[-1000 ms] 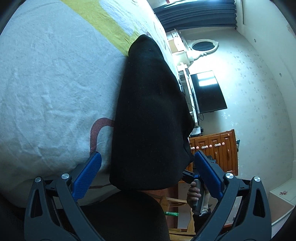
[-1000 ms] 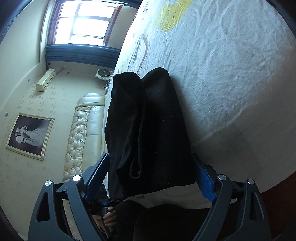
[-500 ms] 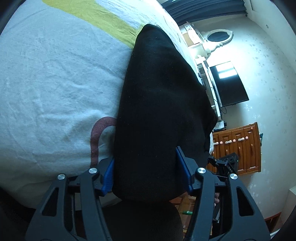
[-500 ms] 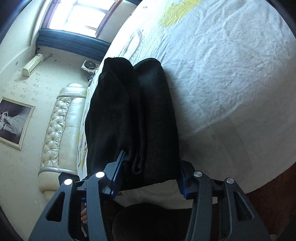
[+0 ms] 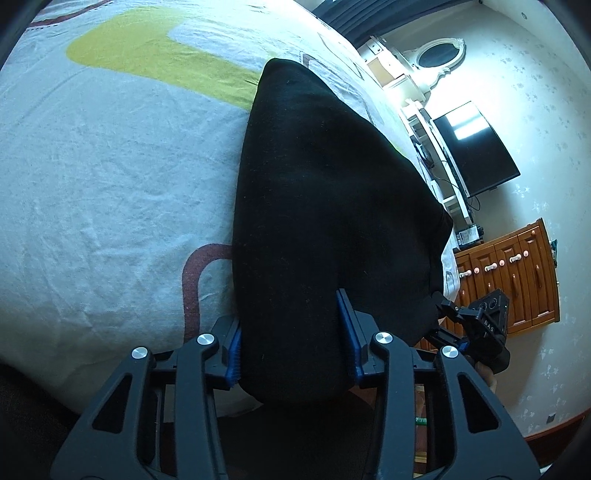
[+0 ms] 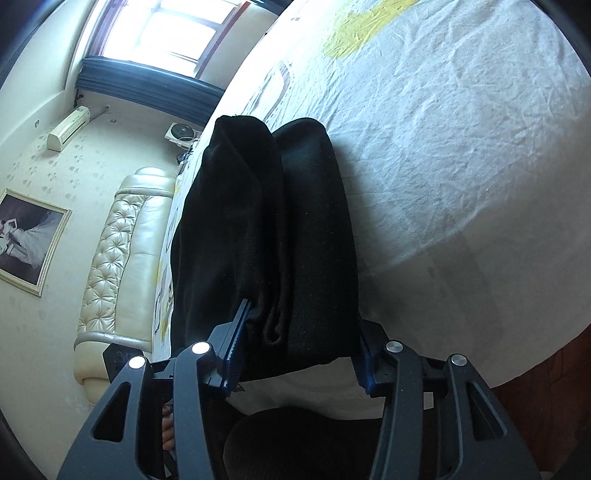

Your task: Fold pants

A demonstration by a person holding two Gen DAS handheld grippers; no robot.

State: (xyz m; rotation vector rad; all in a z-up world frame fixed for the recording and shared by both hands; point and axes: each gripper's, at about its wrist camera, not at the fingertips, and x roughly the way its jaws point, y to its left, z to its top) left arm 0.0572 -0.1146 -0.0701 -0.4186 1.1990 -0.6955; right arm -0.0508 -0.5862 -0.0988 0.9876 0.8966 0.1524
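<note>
Left gripper: black plastic frame, ribbed blue pads. Its jaws have just been closing, and both pads now press the near end of the black pants, which bunch thick between them.

Right gripper: same build, clenched on the other near corner of the pants. Left pad bites into a rolled fold of cloth; right pad is mostly hidden behind the fabric edge. In the left wrist view the right gripper shows at the pants' near right corner.

Pants: matte, slightly fuzzy knit, folded lengthwise into a long tapering slab. Two thick lobes with a seam-like crease between them in the right view. Near end at the mattress edge, far end rounded, reaching toward the middle of the bed.

Bed sheet: pale, finely wrinkled cotton, with a yellow band and a brown curved line printed on it.

Farther off: wooden cabinet with knobs, dark flat television, oval mirror; on the other side a cream tufted headboard, framed picture, bright window.
</note>
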